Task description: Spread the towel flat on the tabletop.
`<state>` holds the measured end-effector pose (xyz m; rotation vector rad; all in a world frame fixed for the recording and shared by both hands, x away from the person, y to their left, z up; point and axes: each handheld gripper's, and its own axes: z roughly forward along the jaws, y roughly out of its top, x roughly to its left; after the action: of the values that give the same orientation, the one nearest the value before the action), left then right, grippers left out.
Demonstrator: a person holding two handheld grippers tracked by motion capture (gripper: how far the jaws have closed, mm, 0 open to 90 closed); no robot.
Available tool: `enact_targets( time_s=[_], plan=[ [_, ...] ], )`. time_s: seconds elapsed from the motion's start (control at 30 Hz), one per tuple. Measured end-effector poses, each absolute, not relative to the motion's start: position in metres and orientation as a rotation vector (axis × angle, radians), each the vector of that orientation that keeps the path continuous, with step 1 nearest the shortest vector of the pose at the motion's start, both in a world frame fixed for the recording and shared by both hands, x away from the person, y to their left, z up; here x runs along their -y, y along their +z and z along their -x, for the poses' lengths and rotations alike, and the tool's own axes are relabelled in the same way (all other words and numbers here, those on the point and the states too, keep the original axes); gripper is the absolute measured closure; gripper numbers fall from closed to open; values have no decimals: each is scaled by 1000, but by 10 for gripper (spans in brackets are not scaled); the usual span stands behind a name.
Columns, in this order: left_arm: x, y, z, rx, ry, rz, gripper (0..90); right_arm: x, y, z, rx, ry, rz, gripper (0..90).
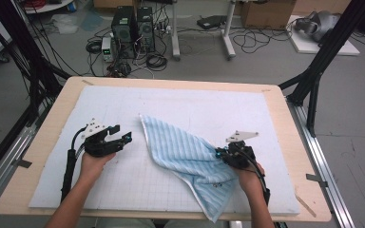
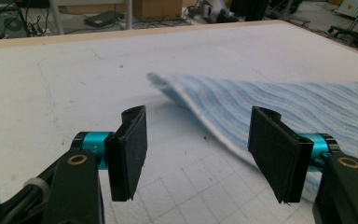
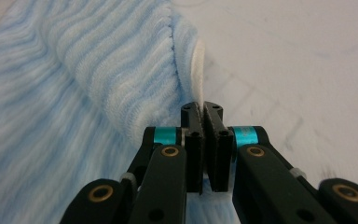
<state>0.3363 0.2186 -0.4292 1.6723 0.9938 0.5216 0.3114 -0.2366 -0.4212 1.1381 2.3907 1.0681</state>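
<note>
Left gripper [image 1: 121, 133] at 9 o'clock on mat [image 1: 185, 102], jaws wide apart, nothing between them, aimed toward 3 o'clock at towel [image 1: 185, 152]. In left gripper view, pads [image 2: 130, 149] well apart, towel's white edge just beyond. Towel, blue-striped, spread from centre toward 5 o'clock, partly lifted, one corner past table [image 1: 278, 102] edge. Right gripper [image 1: 220, 154] at 4 o'clock, jaws pressed together on towel's hem [image 3: 196, 65].
</note>
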Motion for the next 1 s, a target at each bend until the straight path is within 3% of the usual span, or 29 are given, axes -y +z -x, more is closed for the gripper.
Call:
enact_targets(
  time_s=[0.17,0.33,0.47,0.83,0.93,1.0],
  plan=[
    [-212,-431,-338,-995,490,-1669,389,249,-426,-292,-2471,1151,-1137,845],
    [-192,-435,-340,-975,434,-1690,401,251,-413,-290,-2369,1249,-1130,628],
    [-171,-436,-343,-946,388,-1718,410,254,-404,-295,-2243,1262,-1168,517],
    [-111,-449,-348,-878,385,-1985,398,253,-403,-306,-2136,1267,-1231,442],
    [-104,-450,-346,-841,424,-2052,518,252,-402,-307,-2139,1266,-1228,441],
    [-103,-450,-343,-804,422,-2085,706,251,-402,-307,-2141,1261,-1226,440]
  ],
)
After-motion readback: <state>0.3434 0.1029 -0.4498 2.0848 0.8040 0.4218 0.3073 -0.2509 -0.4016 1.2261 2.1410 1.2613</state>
